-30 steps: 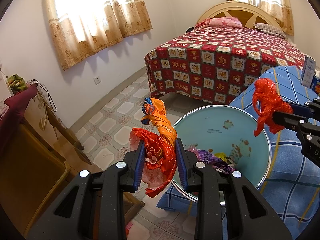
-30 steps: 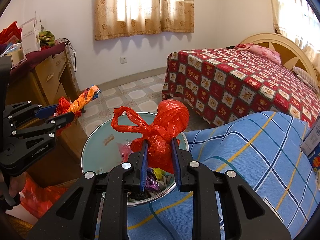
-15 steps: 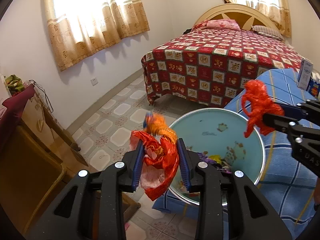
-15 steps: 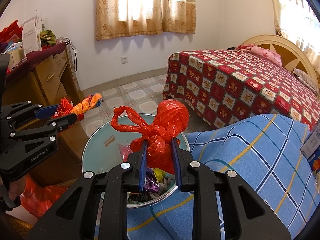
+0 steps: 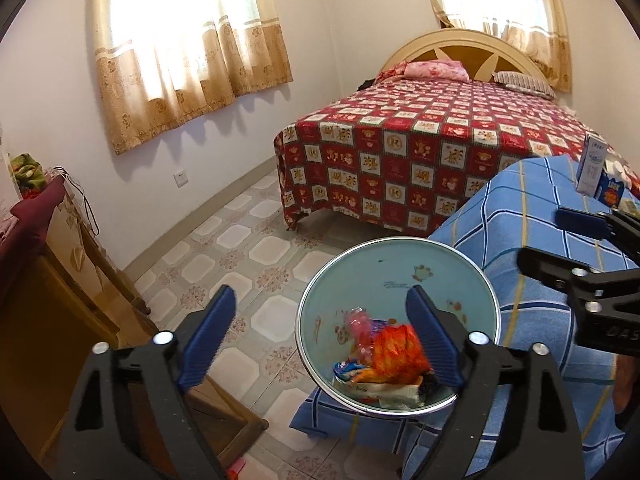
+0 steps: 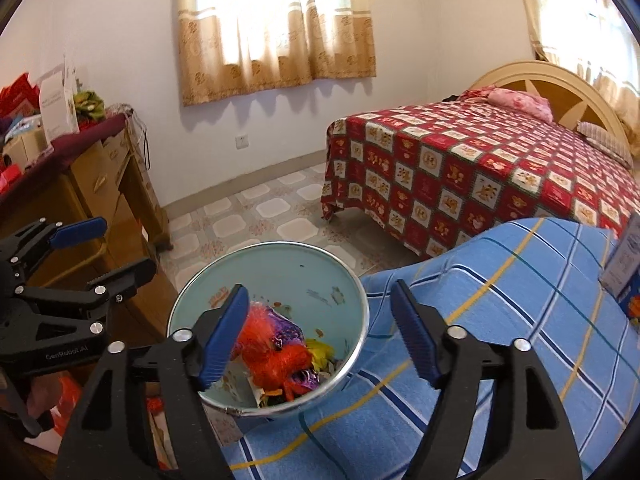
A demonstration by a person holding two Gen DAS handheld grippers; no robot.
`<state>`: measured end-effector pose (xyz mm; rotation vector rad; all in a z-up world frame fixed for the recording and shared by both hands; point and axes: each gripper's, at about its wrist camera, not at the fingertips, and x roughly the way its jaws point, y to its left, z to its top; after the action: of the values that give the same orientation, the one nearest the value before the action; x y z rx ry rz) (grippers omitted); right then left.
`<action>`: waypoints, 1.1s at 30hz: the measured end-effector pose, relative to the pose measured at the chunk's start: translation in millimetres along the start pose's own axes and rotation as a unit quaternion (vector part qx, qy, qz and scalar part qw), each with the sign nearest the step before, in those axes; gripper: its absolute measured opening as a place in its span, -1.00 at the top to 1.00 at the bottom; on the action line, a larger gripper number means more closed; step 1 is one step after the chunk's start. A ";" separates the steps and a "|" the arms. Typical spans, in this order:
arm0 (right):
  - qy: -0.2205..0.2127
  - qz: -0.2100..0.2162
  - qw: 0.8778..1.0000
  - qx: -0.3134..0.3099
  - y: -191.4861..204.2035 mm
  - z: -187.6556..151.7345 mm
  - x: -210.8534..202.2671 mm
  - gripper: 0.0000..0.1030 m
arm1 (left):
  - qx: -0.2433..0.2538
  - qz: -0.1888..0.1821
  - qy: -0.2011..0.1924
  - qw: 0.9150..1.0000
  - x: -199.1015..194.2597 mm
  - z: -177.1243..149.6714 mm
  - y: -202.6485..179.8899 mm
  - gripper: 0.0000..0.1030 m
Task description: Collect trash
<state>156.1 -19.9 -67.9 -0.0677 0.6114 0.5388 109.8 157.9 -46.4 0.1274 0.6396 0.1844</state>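
Two hand-held grippers above a basin of collected trash. The left gripper (image 5: 316, 340) has its jaws spread wide, having just been opening, with nothing between the blue pads; the same holds for the right gripper (image 6: 320, 332), whose jaws have likewise just parted and grip nothing. Both point down toward the round, pale blue basin (image 5: 400, 264) with its metal rim, which sits at the edge of a surface covered by a blue checked cloth (image 6: 500, 300). Inside the basin lies the trash: an orange-red wrapper (image 5: 396, 352) on top of other crumpled packets in the left wrist view, and a red plastic bag (image 6: 276, 352) beside a purple wrapper (image 6: 286, 330) in the right wrist view. Behind stand a bed with a red patterned cover (image 5: 420, 152), a tiled floor (image 5: 240, 240) and a wooden cabinet (image 6: 100, 188).
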 end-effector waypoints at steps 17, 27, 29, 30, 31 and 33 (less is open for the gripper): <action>-0.082 -0.078 0.994 0.001 -13.7 -12.5 -91.8 -0.64 | -0.018 -0.004 -0.076 0.997 -66.7 19.7 2.1 -0.88; -0.092 -0.085 0.992 0.006 -20.9 -10.0 -105.6 -0.64 | -0.020 -0.002 -0.083 0.996 -74.2 21.5 3.2 -0.88; -0.091 -0.083 0.992 0.006 -20.7 -9.7 -105.7 -0.64 | -0.021 -0.002 -0.083 0.996 -74.2 21.4 3.4 -0.88; -0.092 -0.083 0.992 0.006 -21.1 -9.7 -106.3 -0.64 | -0.021 -0.002 -0.084 0.996 -74.3 21.4 3.5 -0.88; -0.091 -0.083 0.992 0.007 -21.8 -9.7 -106.7 -0.64 | -0.020 -0.002 -0.084 0.996 -74.1 21.3 3.1 -0.88; -0.092 -0.083 0.992 0.007 -22.2 -9.8 -107.4 -0.64 | -0.021 -0.001 -0.083 0.996 -74.3 21.3 3.5 -0.88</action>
<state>88.3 -90.7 -17.6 -0.0545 0.4258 0.3747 63.7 144.4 14.3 0.1011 0.4694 0.1820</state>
